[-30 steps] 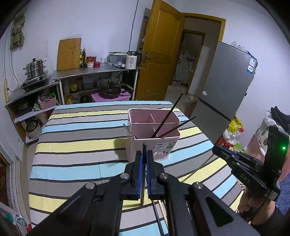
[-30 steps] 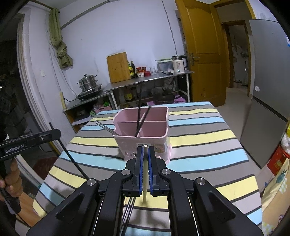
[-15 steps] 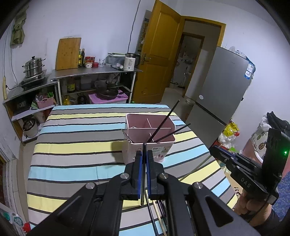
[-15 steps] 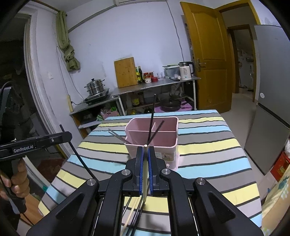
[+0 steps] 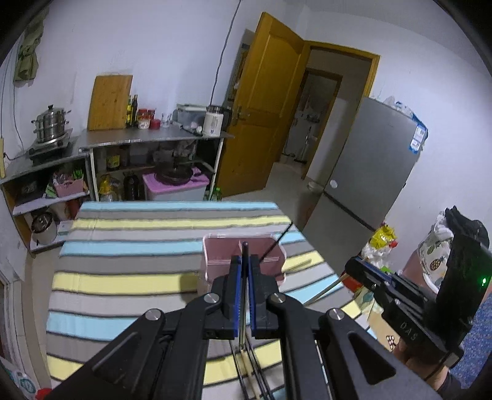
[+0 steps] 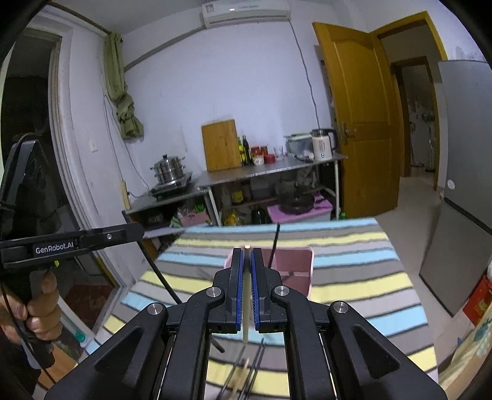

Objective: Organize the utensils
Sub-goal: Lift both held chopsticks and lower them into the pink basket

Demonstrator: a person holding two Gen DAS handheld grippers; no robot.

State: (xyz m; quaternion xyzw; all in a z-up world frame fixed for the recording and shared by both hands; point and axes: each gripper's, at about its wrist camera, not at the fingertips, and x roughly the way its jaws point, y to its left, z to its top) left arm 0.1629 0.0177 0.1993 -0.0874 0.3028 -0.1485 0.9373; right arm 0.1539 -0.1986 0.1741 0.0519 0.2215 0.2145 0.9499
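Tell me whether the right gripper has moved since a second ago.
Yes. The right gripper, shut on a pale chopstick, has risen: the pink utensil holder sits lower and smaller behind its fingertips, and the wall air conditioner now shows.

Striped-cloth tabletop: left half bare, passable. Pink plastic compartment caddy with slanting black chopstick obstructs right edge.

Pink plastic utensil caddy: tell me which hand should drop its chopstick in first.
Probably right. The right gripper is shut on a pale chopstick lined up with the pink plastic utensil caddy; the left gripper, shut on a black chopstick, looks about as close.
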